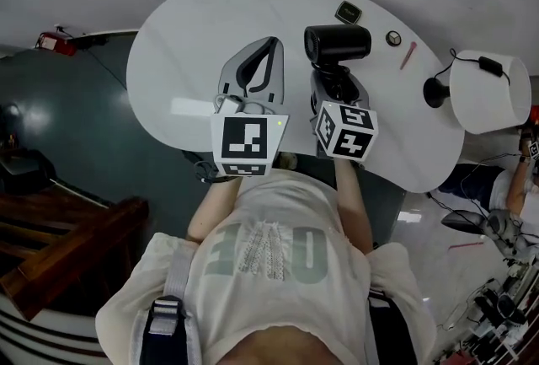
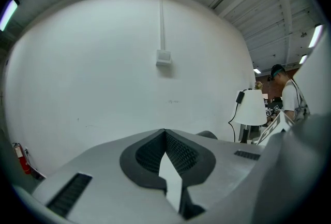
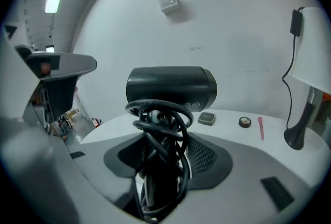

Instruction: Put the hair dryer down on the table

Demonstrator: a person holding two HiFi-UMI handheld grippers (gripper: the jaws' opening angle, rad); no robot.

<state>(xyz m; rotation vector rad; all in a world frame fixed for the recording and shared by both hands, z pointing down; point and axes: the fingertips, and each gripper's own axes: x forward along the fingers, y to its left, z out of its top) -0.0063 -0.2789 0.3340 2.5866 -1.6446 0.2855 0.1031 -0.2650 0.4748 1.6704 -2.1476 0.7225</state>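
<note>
Right claw (image 1: 334, 75) clamped on the handle of the black hair dryer (image 1: 337, 43), with the cord looped round the handle between its 2 jaws. The barrel lies crosswise above the jaws. The dryer sits over the white worktop (image 1: 185, 26); contact can't be made out.

Left claw (image 1: 271, 45) just beside it, tips together, holding nothing.

Beyond the dryer: 1 dark compact (image 1: 348, 13) and 1 pink stick (image 1: 408, 56). White-shaded lamp (image 1: 488, 89) at the worktop's right end.

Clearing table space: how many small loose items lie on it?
3, in a row toward the lamp: dark case, round compact, pink stick. Others may hide behind the hair dryer.
</note>
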